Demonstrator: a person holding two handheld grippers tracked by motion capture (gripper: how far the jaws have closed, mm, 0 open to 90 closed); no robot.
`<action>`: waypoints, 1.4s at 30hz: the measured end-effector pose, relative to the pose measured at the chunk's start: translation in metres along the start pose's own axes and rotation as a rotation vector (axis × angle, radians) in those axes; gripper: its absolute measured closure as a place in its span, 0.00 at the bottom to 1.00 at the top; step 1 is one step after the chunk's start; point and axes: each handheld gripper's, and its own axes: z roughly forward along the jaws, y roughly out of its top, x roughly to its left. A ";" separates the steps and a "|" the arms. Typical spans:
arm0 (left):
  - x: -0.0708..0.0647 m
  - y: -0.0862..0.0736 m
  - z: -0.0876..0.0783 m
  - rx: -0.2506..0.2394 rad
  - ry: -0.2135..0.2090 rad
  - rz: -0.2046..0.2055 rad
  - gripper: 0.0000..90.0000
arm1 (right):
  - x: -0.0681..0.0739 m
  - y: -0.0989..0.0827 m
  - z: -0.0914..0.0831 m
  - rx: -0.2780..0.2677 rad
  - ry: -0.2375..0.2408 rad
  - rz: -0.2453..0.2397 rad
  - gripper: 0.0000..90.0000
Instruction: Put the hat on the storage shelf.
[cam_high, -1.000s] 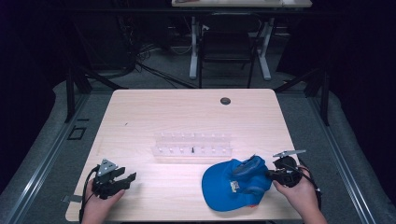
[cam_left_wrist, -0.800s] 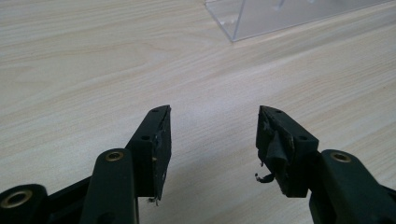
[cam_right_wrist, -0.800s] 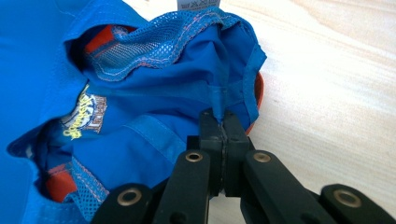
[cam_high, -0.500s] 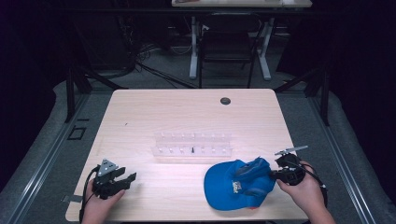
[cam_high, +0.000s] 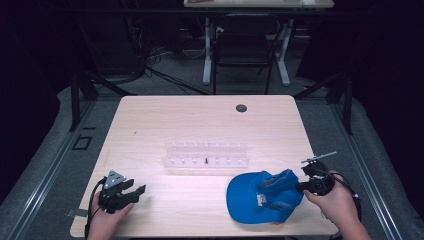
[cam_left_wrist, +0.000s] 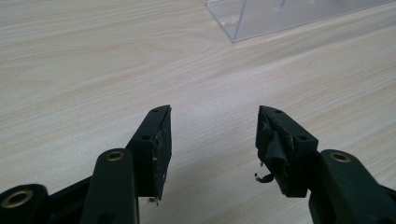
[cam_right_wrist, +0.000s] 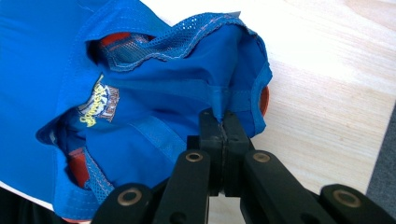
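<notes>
Now the blue cap (cam_high: 264, 196) lies crumpled at the table's (cam_high: 200, 120) near right edge, dragged a little rightward and toward the person compared with a second ago. The right gripper (cam_right_wrist: 223, 122) pinches a fold of its fabric, jaws closed tight. That looks like repositioning or straightening the cap. The left gripper (cam_high: 136, 190) rests wide open and empty at the near left, unchanged, as is the clear plastic rack (cam_high: 206, 155).
</notes>
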 end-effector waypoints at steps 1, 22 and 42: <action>0.000 0.000 0.000 0.000 -0.001 0.001 0.51 | -0.002 0.001 -0.002 0.005 0.004 0.006 1.00; 0.001 0.000 0.000 -0.002 0.000 -0.005 0.51 | -0.011 0.016 -0.017 0.070 0.058 0.064 1.00; 0.000 -0.001 -0.001 -0.003 0.005 -0.003 0.51 | -0.011 0.043 -0.041 0.167 0.189 0.195 1.00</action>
